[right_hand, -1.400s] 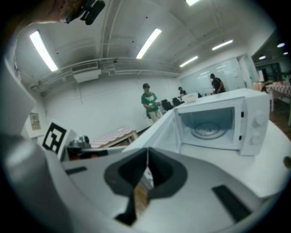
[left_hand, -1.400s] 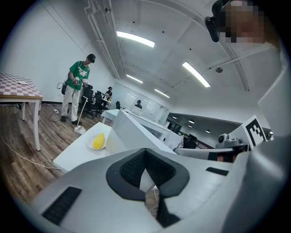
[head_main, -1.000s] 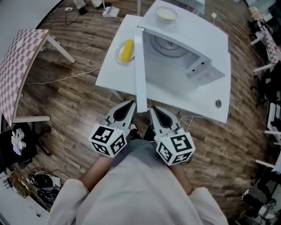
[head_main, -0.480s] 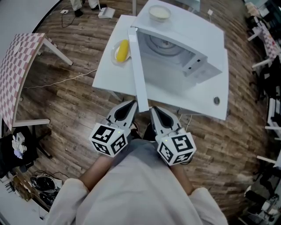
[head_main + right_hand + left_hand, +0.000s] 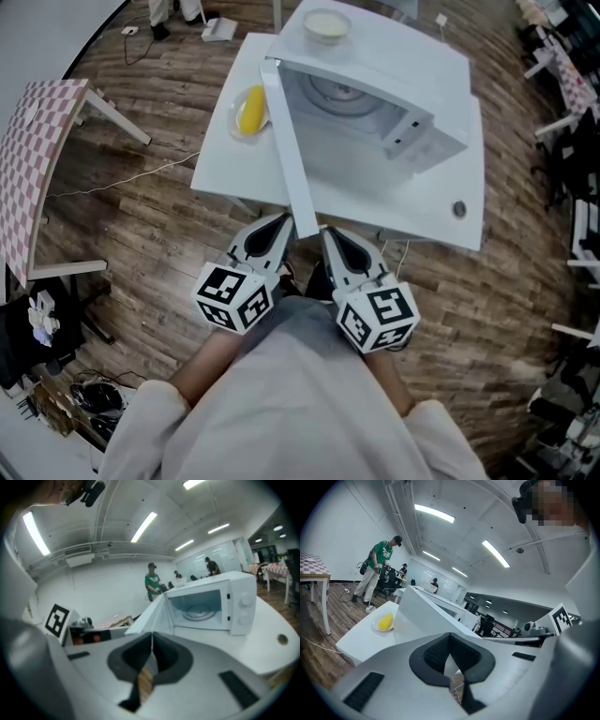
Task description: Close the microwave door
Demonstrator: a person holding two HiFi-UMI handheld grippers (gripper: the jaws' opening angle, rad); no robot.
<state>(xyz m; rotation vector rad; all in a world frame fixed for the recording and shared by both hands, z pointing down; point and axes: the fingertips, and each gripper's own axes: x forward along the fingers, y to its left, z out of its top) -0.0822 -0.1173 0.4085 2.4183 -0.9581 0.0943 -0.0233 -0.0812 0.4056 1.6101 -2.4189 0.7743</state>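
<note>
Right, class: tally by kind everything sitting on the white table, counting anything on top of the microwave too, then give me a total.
microwave: 1
plate: 1
yellow food: 1
bowl: 1
Total: 4

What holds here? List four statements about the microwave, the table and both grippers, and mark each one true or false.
1. The microwave door is shut. False: it stands wide open.
2. A yellow item lies on a plate on the table. True.
3. The left gripper holds the yellow item. False: its fingers are together with nothing between them, and the item lies on its plate.
4. The right gripper has its fingers together. True.
</note>
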